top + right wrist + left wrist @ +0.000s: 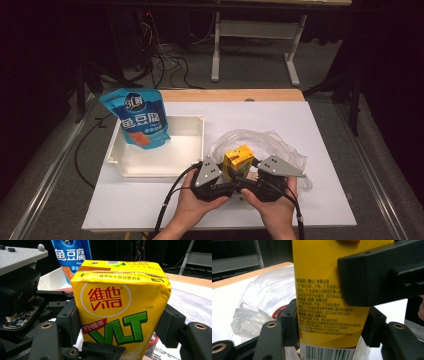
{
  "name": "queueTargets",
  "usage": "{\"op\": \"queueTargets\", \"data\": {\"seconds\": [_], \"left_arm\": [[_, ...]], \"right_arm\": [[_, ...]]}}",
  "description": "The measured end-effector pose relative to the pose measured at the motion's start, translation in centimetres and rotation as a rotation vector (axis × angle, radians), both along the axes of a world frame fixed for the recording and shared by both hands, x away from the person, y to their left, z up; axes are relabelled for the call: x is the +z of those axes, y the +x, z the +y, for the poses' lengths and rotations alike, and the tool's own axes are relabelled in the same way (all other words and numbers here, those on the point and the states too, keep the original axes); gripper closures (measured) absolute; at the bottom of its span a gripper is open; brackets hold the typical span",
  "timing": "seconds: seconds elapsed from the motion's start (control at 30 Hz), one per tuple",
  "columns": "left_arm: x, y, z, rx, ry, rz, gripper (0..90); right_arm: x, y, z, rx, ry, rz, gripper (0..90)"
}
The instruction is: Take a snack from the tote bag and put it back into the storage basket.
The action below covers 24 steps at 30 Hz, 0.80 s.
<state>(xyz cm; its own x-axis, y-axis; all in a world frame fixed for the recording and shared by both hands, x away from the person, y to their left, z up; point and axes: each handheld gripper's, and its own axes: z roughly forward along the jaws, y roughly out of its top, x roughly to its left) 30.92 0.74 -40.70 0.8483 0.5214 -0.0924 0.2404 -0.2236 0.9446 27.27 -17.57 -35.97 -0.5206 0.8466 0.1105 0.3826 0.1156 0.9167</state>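
Observation:
A yellow VLT lemon tea carton stands upright at the table's front middle, just in front of a crumpled clear plastic bag. My left gripper reaches it from the left and my right gripper from the right, each held in a hand. In the left gripper view the carton sits between the pads, which touch both of its sides. One black jaw of the right gripper crosses its face there. In the right gripper view the carton's front sits between pads that press its edges.
A white tray lies at the left with a blue snack pouch standing at its back left corner. A red-rimmed round thing shows under the bag. The white table top ends at a wooden strip at the back.

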Motion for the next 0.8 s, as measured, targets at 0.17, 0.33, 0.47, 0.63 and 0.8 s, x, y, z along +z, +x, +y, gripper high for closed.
{"op": "queueTargets", "data": {"seconds": [0.17,0.33,0.47,0.63,0.8], "left_arm": [[0.0,-0.1,0.3,0.002,-0.002,0.003,48.9],[0.2,-0.1,0.6,0.005,0.011,-0.005,50.4],[0.2,0.1,1.1,0.014,0.011,-0.002,50.5],[0.6,0.2,1.6,0.024,0.010,-0.015,50.6],[0.9,0.4,2.4,0.034,-0.012,-0.007,50.6]], "right_arm": [[-0.2,0.2,-0.2,0.018,0.031,0.010,29.2],[0.1,0.1,-0.5,0.029,0.058,-0.006,23.3],[0.9,-0.1,-1.1,0.036,0.067,-0.025,19.4],[1.1,-0.2,-2.0,0.029,0.093,-0.039,19.0],[1.1,0.0,-2.8,0.010,0.091,-0.033,19.3]]}}
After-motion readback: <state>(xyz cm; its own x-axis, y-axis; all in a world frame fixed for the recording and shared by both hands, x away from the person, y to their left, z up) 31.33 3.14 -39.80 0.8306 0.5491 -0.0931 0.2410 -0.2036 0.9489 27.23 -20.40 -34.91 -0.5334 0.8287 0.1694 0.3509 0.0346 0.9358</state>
